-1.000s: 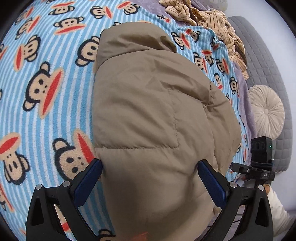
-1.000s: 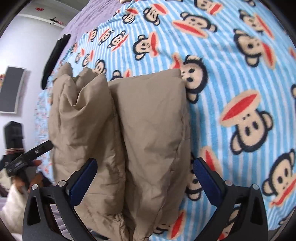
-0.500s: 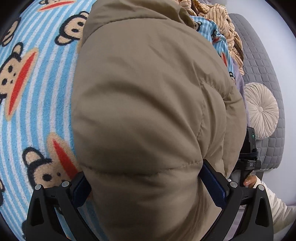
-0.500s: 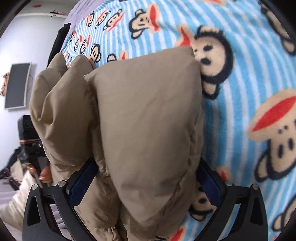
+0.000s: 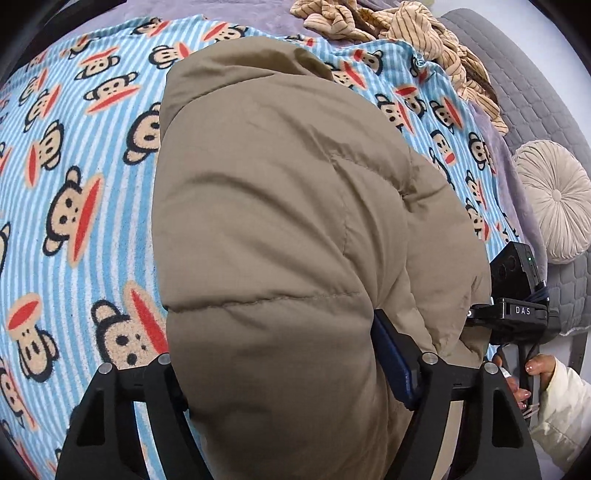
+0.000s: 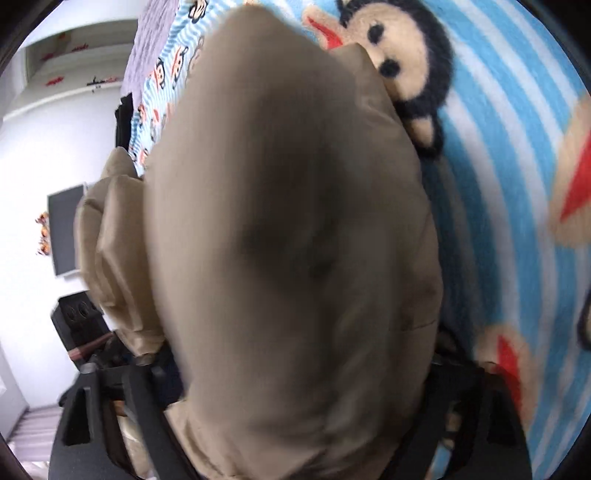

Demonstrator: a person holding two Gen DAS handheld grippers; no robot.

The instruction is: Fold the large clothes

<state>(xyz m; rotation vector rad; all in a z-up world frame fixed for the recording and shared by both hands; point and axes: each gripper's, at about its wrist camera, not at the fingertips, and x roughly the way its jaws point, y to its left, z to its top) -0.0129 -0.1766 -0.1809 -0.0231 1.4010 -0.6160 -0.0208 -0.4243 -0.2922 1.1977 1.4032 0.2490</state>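
We see the jacket (image 5: 280, 229) lying on the blanket (image 5: 74, 192), centre frame; clothes pile (image 5: 399, 29) at 1 o'clock behind it, round cushion (image 5: 557, 199) at 3 o'clock.

Both wrist cameras look down from very close, from opposite sides, sharing the tan puffer jacket (image 5: 280, 229) (image 6: 295, 236) and monkey-print blanket (image 5: 74, 184) (image 6: 509, 184).

A: What covers the bed (image 5: 495, 155)?
B: A blue striped monkey blanket (image 5: 74, 155). The tan puffy jacket (image 5: 280, 221) lies on it, mid-frame.
A: Anything else?
B: Striped beige clothes (image 5: 406, 33) bunched at the upper right.
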